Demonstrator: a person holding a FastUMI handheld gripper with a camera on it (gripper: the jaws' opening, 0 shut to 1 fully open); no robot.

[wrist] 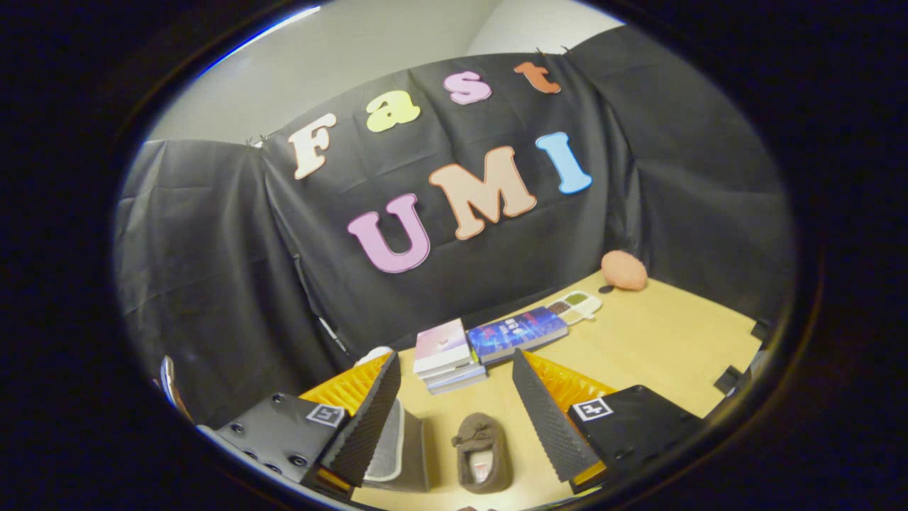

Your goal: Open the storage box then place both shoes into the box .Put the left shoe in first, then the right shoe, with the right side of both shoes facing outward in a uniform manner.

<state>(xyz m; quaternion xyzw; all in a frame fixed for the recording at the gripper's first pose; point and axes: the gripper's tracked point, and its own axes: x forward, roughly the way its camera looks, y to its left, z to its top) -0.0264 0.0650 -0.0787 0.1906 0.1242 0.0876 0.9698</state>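
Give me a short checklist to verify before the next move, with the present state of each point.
1. Tongs open: ok, both fingers spread wide, holding nothing.
2. A shoe within reach: ok, brown shoe lies on the table between the fingers.
3. Which shoe it is, left or right: cannot tell.
4. Second shoe located: cannot tell; a grey object lies by the left finger.
5. Box open: cannot tell.
6. Books out of the way: ok, beyond the fingers.

Counted are two shoes (483, 452) (397, 447), a few stacked books (450, 358), one blue book (516, 332), one pink ball (624, 270), and one compartment tray (576, 306).
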